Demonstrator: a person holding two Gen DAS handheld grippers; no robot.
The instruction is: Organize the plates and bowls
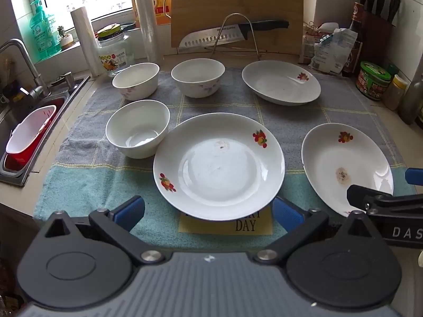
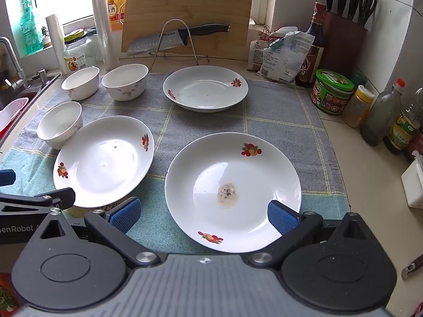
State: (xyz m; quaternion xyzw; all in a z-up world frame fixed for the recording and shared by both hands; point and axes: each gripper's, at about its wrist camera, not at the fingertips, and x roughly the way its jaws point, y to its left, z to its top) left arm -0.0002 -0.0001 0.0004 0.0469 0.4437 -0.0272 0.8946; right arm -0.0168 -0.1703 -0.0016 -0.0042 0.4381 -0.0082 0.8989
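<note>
Three white plates with fruit prints and three white bowls lie on a grey-green cloth [image 1: 87,174]. The near middle plate [image 1: 219,166] sits in front of my open left gripper [image 1: 208,215], its near rim between the blue pads. The near right plate [image 2: 232,192], with a brown stain, sits in front of my open right gripper [image 2: 203,218]. The far plate [image 1: 280,82] lies at the back right. Two bowls [image 1: 136,80] [image 1: 198,76] stand at the back, one bowl [image 1: 137,128] touches the middle plate's left side.
A sink [image 1: 23,121] with a red-and-white basket is at the left. A cutting board [image 1: 238,10], a knife on a wire rack [image 1: 235,34], jars, rolls and bottles line the back wall. Sauce bottles and jars [image 2: 333,95] stand at the right counter edge.
</note>
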